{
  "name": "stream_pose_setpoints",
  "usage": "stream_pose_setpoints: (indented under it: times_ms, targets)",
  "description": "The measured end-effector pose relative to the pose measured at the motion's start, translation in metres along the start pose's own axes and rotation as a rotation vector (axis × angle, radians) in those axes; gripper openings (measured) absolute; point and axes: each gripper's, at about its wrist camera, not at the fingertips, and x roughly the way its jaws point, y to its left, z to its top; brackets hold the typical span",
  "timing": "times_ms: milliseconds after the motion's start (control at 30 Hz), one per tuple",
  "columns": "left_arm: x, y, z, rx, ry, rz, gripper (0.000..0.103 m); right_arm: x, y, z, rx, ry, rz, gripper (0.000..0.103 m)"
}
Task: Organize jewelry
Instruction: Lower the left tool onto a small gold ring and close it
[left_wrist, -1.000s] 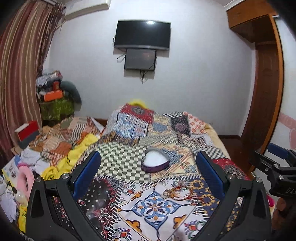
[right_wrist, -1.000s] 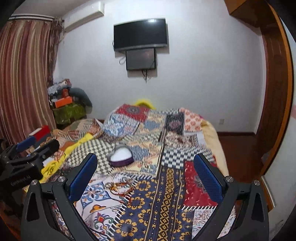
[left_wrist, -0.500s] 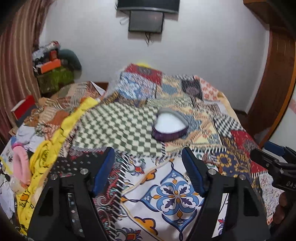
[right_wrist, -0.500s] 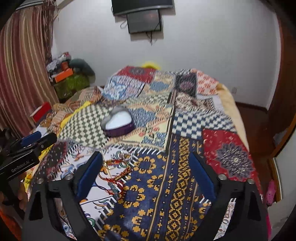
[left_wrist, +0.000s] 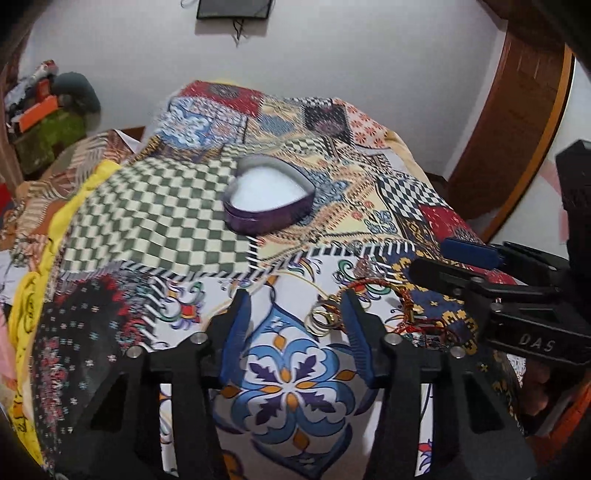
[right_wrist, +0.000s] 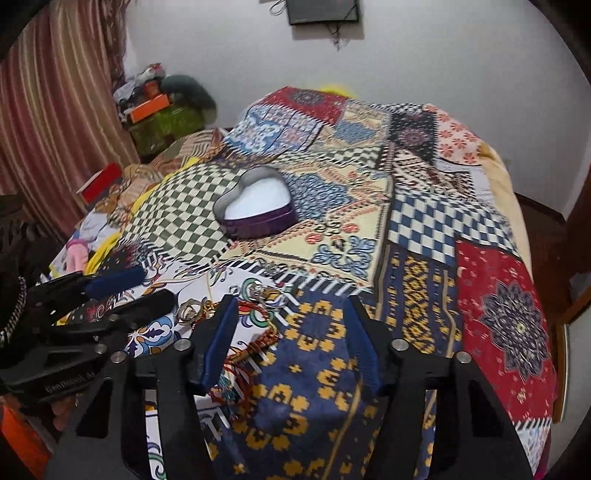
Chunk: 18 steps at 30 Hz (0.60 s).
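While hovering over the patchwork bedspread (left_wrist: 147, 221), left gripper (left_wrist: 295, 314) spread wide, jaws grasping nothing, just short of the gold rings (left_wrist: 324, 319). Right gripper (right_wrist: 290, 314) likewise parted, beside the red cord bracelet (right_wrist: 258, 341). Heart-shaped tin (left_wrist: 267, 199) open, beyond the rings, well apart.

Left gripper (left_wrist: 293, 314) hovered low with its jaws parted, blue pads (left_wrist: 236, 332) facing each other, holding nothing. Right gripper (right_wrist: 290, 325) hung alongside at the same height, jaws apart too, empty. Both pointed forward and down, side by side, near each other.
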Motion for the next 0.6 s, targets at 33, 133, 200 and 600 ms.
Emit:
stream_pose_setpoints:
  times_ms: [33, 133, 200, 600]
  targets:
    - [0.002, 0.0, 0.0, -0.003, 0.007, -0.009, 0.043, 0.003, 0.001, 0.001, -0.009, 0.006, 0.002, 0.05]
    - [0.01, 0.001, -0.001, -0.01, 0.031, -0.042, 0.04, 0.011, 0.002, 0.003, -0.026, 0.026, 0.017, 0.044]
    - [0.013, 0.0, -0.001, -0.01, 0.036, -0.057, 0.039, 0.016, 0.001, 0.005, -0.022, 0.039, 0.031, 0.04]
    - [0.022, -0.006, -0.002, 0.029, 0.019, -0.063, 0.029, 0.036, -0.001, 0.009, -0.027, 0.103, 0.086, 0.031]
